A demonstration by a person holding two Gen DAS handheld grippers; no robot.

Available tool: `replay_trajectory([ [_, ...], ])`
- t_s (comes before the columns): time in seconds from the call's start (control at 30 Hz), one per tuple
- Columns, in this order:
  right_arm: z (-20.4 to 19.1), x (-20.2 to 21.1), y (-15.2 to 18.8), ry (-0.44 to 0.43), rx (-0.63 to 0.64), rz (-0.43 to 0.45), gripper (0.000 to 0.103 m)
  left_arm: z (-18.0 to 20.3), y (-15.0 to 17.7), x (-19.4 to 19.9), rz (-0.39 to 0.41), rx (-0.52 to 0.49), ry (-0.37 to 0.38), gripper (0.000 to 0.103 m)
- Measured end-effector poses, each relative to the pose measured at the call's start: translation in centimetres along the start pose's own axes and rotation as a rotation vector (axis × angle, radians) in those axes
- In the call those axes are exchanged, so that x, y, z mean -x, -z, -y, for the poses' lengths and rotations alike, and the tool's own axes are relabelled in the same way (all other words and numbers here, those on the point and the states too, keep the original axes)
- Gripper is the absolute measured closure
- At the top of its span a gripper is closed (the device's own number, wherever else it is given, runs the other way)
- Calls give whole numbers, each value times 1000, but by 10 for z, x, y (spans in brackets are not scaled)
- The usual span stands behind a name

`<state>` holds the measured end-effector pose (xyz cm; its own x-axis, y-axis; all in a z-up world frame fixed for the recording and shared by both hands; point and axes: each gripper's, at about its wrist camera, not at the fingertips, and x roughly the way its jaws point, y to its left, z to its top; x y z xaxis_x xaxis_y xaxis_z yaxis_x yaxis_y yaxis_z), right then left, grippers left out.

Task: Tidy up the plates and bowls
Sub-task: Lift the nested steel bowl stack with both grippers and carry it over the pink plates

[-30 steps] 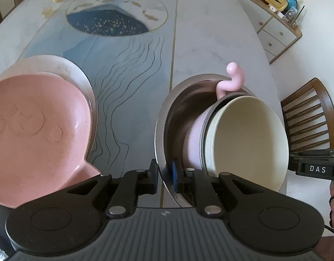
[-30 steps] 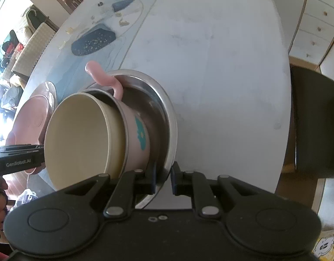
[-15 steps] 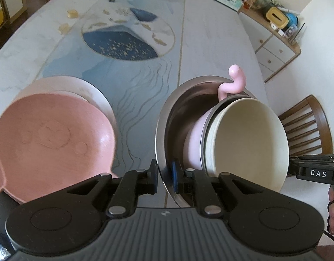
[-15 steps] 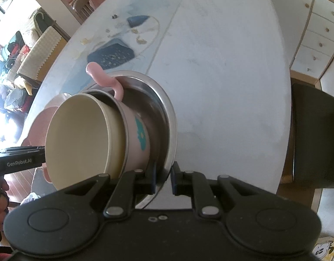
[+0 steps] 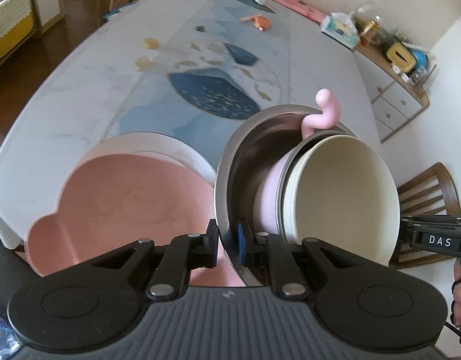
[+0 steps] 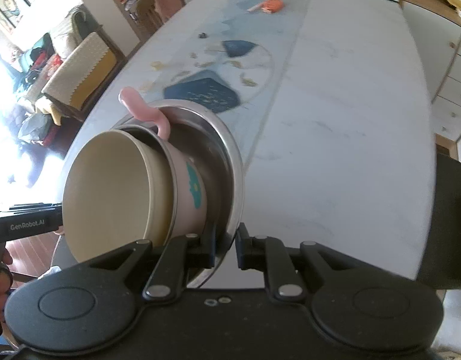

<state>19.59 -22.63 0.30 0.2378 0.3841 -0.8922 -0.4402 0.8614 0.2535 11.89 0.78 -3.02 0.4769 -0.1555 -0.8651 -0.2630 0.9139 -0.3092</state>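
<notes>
Steel bowl rim pinched by left tool and right tool, cream bowl nested inside

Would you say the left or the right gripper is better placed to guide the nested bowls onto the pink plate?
Left, probably. Both the left gripper and right gripper pinch the steel bowl, but the pink plate lies directly beside the left one.

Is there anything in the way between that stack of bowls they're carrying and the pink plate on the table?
Nothing visible stands between them. Both the left gripper and the right gripper are clamped on the steel bowl rim, and the stack hangs beside the pink plate, with only open air between.
</notes>
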Motion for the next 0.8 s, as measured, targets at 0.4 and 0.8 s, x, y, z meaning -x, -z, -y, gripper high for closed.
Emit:
replay_trajectory([
  [0.4,-68,-37,-21,-44,58,-3,90,-71,-6,21,18,64,-53,92],
  [0.8,-109,-72,-11,-80,25,-46,90,-125,-4,23,-21,47,-84,92],
])
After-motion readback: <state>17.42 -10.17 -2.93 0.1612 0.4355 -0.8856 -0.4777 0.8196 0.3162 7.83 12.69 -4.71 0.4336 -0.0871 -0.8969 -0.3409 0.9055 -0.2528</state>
